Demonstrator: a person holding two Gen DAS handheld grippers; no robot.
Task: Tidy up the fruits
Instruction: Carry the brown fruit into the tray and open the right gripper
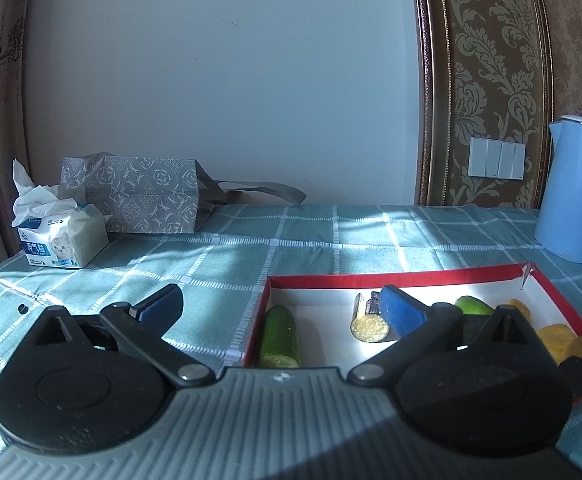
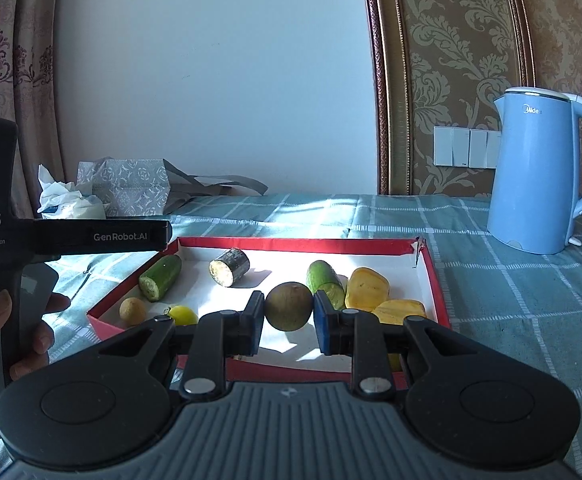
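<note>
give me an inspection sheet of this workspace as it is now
surface: table under a teal checked cloth, sunlit patches
job's things: red-rimmed tray holding two cucumber pieces, a cut dark-skinned piece, yellow fruit pieces, a small tan fruit, a small yellow fruit
clutter: tissue pack, patterned bag, blue kettle
grippers: right tool shut on a round brown fruit over the tray; left tool open, empty
cables: nothing seen
surroundings: white wall, damask wallpaper, wall switches, curtain
</note>
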